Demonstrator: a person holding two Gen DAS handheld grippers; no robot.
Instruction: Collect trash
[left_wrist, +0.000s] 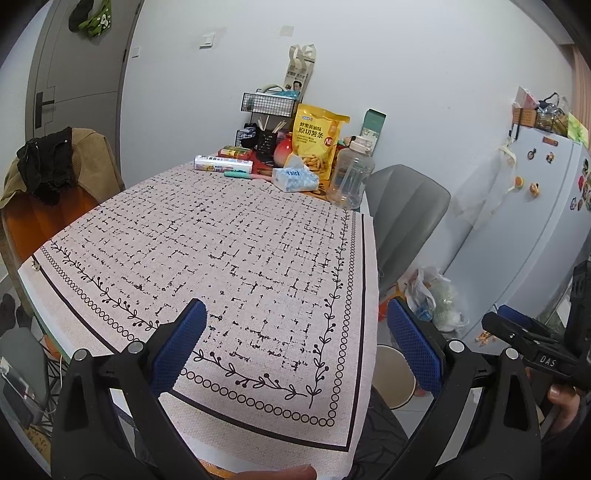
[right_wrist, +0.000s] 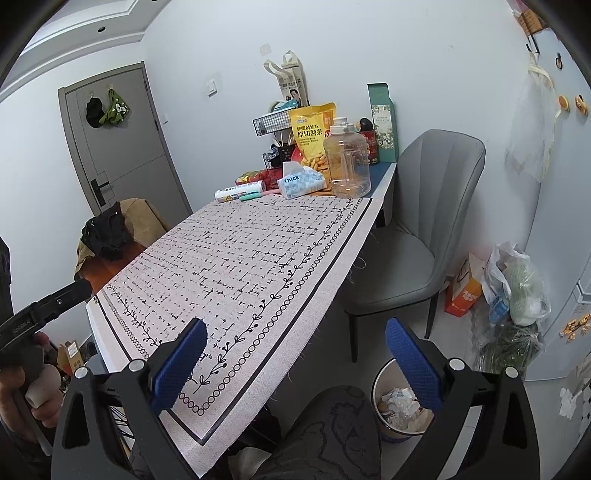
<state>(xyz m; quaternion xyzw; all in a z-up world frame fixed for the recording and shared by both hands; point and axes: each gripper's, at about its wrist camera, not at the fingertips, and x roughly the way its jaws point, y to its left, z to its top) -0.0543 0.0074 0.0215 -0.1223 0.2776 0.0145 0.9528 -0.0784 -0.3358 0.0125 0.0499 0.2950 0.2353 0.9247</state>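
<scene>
Right wrist view: the crumpled paper trash is seen in the round waste bin on the floor at 5 o'clock, beside the table's near right corner. The patterned tablecloth is bare of loose litter. The scraps are judged light, soft and crushable; a pinch across a raised fold would suit. The right gripper is spread wide and holds nothing, as is the left gripper. One bin, two grey chairs, one clear water jug, one tissue pack and one yellow snack bag at 12 o'clock are counted.

Spread jaws above patterned tablecloth
</scene>
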